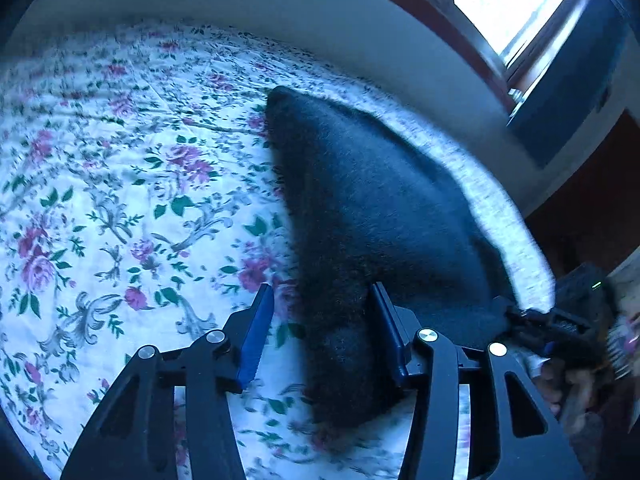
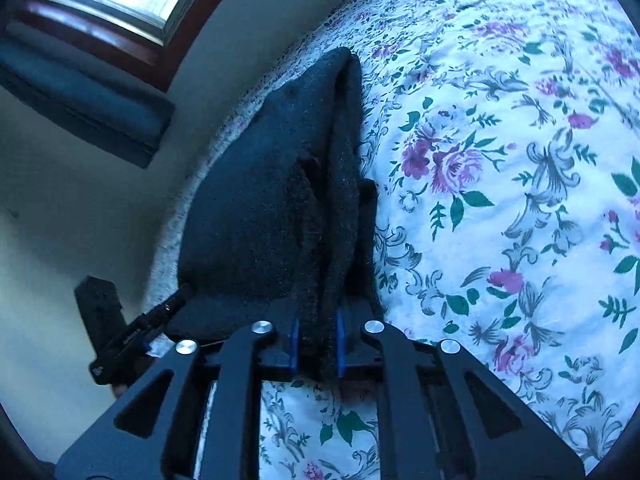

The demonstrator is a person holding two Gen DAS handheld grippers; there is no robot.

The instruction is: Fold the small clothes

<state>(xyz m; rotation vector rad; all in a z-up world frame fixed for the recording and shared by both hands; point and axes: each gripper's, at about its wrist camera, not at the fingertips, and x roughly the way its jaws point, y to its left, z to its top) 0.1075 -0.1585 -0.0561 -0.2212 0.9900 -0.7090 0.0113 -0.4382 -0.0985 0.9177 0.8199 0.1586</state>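
A dark fuzzy garment [image 1: 360, 200] lies bunched on the flowered bed sheet [image 1: 120, 200], near the bed's edge by the wall. My left gripper [image 1: 320, 292] straddles its near end. The right pad touches the cloth, and a strip of sheet shows between the cloth and the left pad. In the right wrist view the same garment [image 2: 260, 200] rises in a fold toward my right gripper [image 2: 317, 320], whose blue pads pinch a thick ridge of it. The right gripper [image 1: 516, 314] also shows at the garment's corner in the left wrist view. The left gripper [image 2: 176, 300] shows at the other corner.
The flowered sheet [image 2: 500, 160] spreads wide on the side away from the wall. A pale wall [image 2: 60, 200] runs along the bed's edge. Above it is a window [image 1: 512, 0] with a dark wooden frame. A person's hand [image 1: 560, 392] holds the right gripper.
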